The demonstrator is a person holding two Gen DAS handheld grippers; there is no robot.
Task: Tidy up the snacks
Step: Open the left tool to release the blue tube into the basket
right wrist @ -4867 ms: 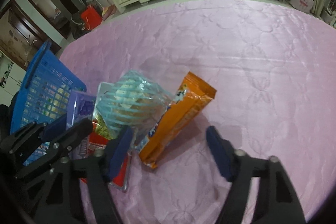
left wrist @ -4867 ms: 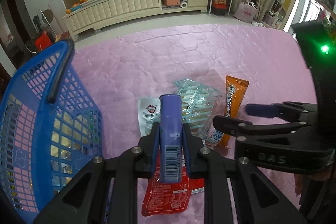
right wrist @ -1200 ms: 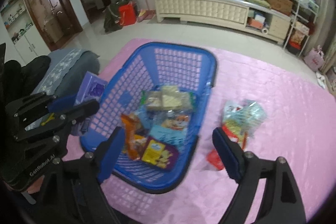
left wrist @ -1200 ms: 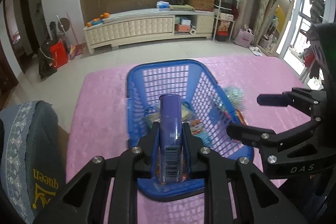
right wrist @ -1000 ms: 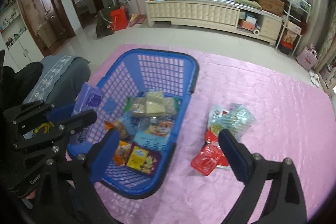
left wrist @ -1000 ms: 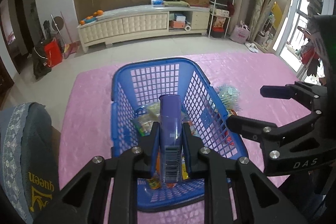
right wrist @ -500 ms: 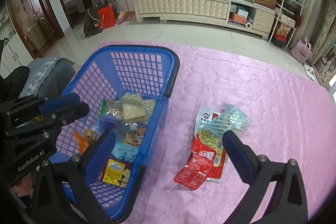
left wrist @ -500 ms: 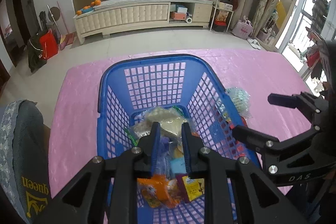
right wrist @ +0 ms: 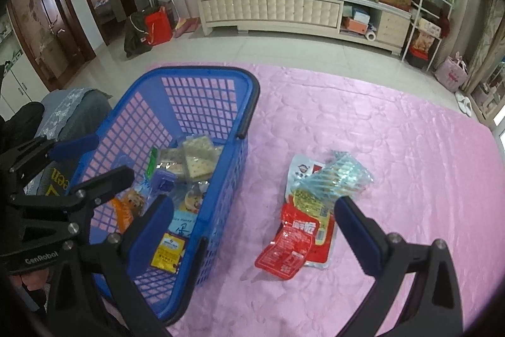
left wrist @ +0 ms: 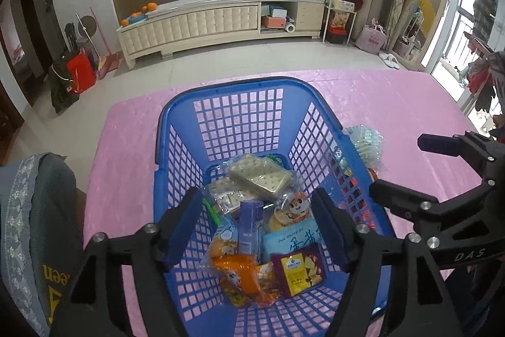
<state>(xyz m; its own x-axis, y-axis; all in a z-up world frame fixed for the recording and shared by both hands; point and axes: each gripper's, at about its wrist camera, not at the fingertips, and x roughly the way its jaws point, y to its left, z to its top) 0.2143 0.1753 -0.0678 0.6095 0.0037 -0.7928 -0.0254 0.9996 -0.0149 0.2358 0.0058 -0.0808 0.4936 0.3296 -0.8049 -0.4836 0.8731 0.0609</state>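
Observation:
The blue basket (left wrist: 221,87) sits on the pink cloth and holds several snack packets. Over it hangs my left gripper (left wrist: 255,210), its jaws opening. The purple packet (left wrist: 251,226) rests on edge among the basket's snacks, below the gap between the pads and touching neither. My right gripper (right wrist: 252,207) is wide open with nothing held. It straddles the basket's (right wrist: 195,75) right wall and the cloth beside it. A red packet (right wrist: 290,245), a white packet (right wrist: 303,169) and a pale blue mesh-patterned packet (right wrist: 341,176) lie on the cloth right of the basket.
A chair with a grey cover (left wrist: 31,210) stands at the table's left edge. The pink cloth (right wrist: 394,147) stretches far to the right. In the left wrist view the right gripper (left wrist: 401,166) is just right of the basket. A white cabinet (left wrist: 221,21) lines the back wall.
My left gripper has let go of the purple packet, which now lies in the basket, and its jaws have spread. Both grippers came in closer over the basket.

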